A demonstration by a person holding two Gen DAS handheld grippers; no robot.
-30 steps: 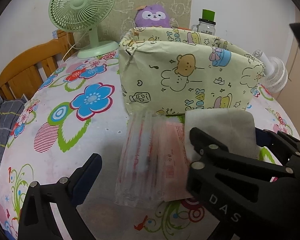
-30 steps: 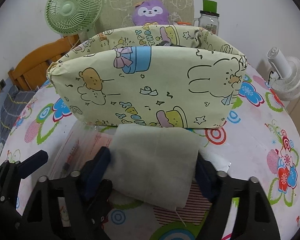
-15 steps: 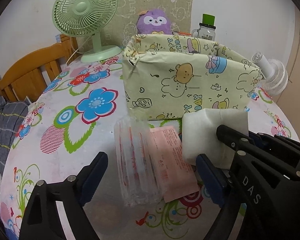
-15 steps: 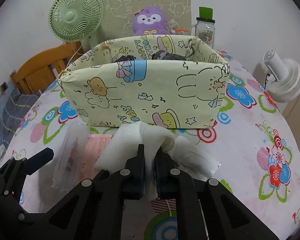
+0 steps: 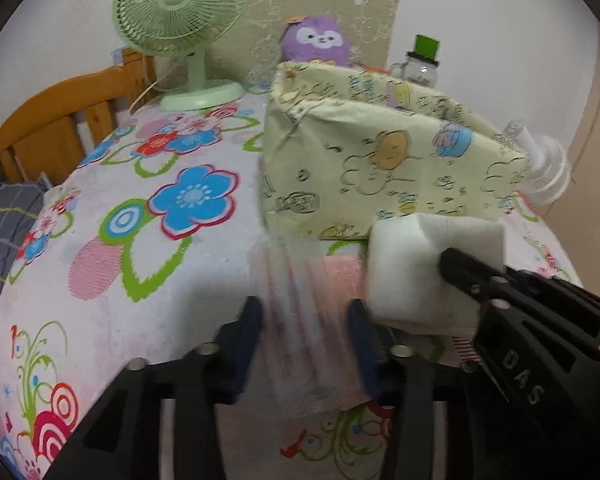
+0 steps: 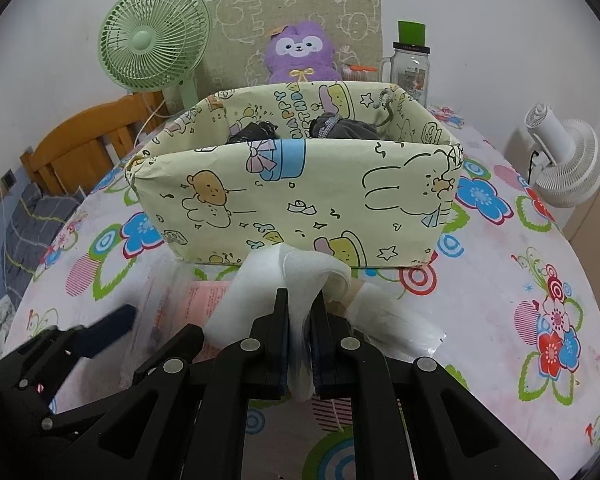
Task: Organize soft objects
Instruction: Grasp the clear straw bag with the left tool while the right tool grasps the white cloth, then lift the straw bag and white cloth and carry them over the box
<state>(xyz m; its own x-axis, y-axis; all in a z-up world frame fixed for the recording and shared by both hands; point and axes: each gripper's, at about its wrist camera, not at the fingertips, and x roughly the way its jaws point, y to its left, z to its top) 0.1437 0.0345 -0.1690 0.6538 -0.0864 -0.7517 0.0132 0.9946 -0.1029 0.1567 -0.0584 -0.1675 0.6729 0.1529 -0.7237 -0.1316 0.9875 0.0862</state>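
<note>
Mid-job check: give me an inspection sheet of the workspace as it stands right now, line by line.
Surface: round table under a flowered cloth.
Job's things: white foam pad pinched and folded; clear plastic packet with a pink sheet inside lying flat before the cartoon-print box; dark soft items already in the box.
Clutter: green fan, purple plush, jar with green lid, white fan.
Grippers: right gripper shut on the foam pad; left gripper has just been closing, its jaws either side of the packet, contact blurred.
Cables: thin cord behind the green fan; dark lead at the white fan.
Surroundings: wooden chair, grey checked fabric, pale wall.
</note>
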